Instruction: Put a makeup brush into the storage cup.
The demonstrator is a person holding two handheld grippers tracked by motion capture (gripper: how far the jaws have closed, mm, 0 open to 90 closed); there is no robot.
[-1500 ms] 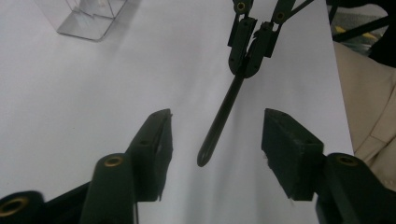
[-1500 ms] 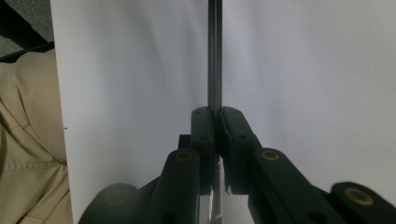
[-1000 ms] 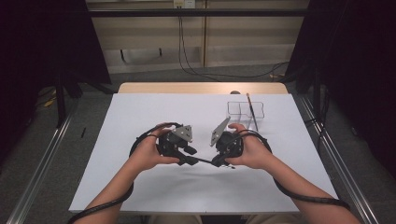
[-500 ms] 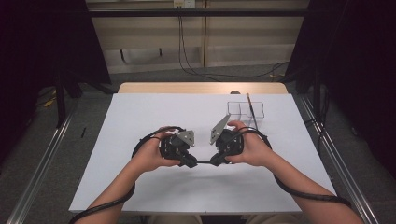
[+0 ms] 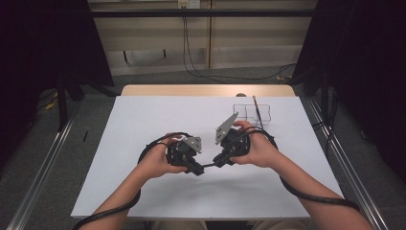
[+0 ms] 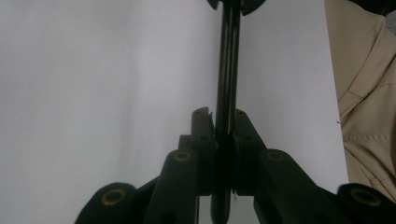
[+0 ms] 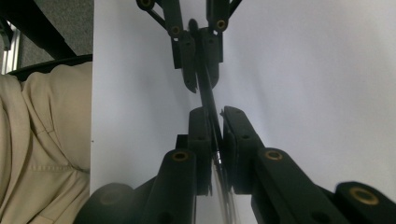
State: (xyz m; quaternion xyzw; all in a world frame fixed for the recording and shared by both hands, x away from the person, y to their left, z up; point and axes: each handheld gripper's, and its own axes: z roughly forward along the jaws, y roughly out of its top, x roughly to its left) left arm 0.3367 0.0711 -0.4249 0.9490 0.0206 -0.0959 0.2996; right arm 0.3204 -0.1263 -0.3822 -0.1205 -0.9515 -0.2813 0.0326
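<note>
I am clamping both tongs, left (image 5: 197,168) and right (image 5: 218,163), tight on one pen (image 5: 207,166); its cap (image 6: 228,70) wants pulling off next.

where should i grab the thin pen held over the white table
Pinch the pen near its ends, across its thin shaft, coming in along its length from either side. It lies level and slim, so flat pads clamp it squarely. The left hand-held gripper, whose jaws have just been closing, grips the dark end; the right hand-held gripper grips the clear-barrelled end.
</note>
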